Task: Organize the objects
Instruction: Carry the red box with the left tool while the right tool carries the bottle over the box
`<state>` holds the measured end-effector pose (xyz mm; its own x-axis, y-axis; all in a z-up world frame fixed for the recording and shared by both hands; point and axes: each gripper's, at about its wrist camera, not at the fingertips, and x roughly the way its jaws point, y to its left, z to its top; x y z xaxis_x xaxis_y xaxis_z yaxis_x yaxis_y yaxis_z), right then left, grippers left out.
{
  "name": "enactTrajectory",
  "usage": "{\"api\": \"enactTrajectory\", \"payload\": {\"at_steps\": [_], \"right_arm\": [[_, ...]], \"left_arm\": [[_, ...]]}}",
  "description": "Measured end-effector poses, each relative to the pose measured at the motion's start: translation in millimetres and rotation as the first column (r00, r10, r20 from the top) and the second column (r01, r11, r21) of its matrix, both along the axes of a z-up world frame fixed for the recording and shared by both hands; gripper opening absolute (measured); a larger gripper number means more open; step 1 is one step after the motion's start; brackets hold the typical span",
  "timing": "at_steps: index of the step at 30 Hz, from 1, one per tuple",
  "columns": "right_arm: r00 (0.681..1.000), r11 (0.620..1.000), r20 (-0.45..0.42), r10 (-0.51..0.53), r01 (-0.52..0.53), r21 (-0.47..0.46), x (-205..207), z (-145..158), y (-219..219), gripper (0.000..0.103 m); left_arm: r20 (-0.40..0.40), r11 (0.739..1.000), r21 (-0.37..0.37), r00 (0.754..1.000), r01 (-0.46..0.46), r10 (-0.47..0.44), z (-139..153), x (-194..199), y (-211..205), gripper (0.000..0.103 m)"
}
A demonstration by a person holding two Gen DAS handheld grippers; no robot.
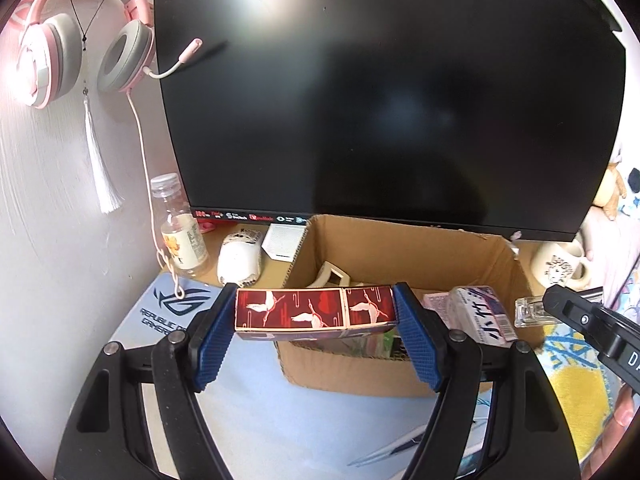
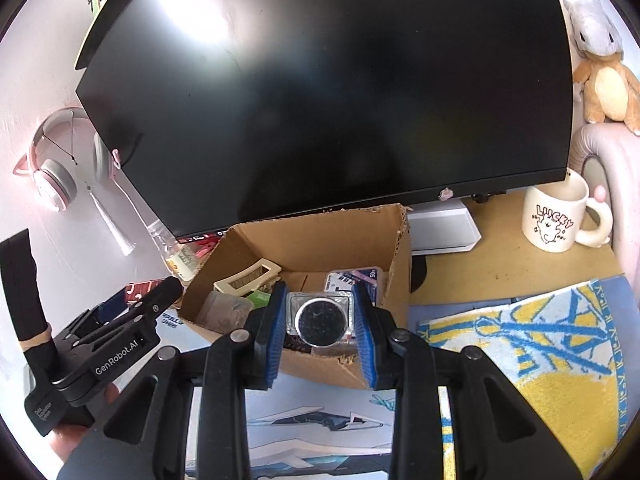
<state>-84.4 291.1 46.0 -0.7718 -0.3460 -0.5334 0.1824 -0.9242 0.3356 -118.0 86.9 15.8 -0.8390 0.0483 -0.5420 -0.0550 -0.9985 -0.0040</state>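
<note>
Cardboard box [image 2: 304,240] before monitor [image 2: 320,80]; mug [image 2: 556,216] right of box; bottle [image 1: 182,232] left; hair clip [image 2: 248,274] in box.

Both wrist views look down, close, sharing the cardboard box [image 1: 400,248] and monitor [image 2: 320,92].

Left gripper [image 1: 316,312]: black frame, blue ribbed pads [image 1: 214,346], round silver screws at finger pivots. Right gripper [image 2: 320,320]: same black frame, blue pads [image 2: 276,332], silver screws. White "GenRobot.AI" lettering on left gripper's black side body.
</note>
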Motion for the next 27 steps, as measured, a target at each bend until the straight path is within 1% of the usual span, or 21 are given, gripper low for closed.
{"api": "enactTrajectory", "payload": {"at_steps": [4,7,10,15,20,27], "right_arm": [[1.000,1.000,0.002,0.002,-0.002,0.016,-5,-1,-5,0.034],[1.000,0.999,0.000,-0.001,0.001,0.034,-10,-2,-11,0.034],[1.000,0.999,0.006,-0.004,0.003,0.037,-15,-3,-17,0.034],[1.000,0.999,0.013,0.013,-0.013,0.037,-26,-6,-33,0.034],[1.000,0.999,0.020,0.015,-0.016,0.050,-36,-9,-45,0.034],[0.999,0.998,0.033,0.012,-0.014,0.055,-47,-16,-53,0.034]], "left_arm": [[0.008,1.000,0.015,1.000,0.004,-0.004,-2,-6,-1,0.075],[0.011,1.000,0.021,1.000,0.017,-0.017,-2,-10,0,0.075],[0.031,0.999,0.025,0.999,0.041,-0.042,-4,-14,3,0.075],[0.044,0.998,0.003,0.997,0.059,-0.059,-11,-21,9,0.075],[0.049,0.995,0.015,0.994,0.095,-0.095,-17,-25,10,0.075],[0.051,0.993,0.004,0.992,0.117,-0.117,-27,-30,16,0.075]]}}
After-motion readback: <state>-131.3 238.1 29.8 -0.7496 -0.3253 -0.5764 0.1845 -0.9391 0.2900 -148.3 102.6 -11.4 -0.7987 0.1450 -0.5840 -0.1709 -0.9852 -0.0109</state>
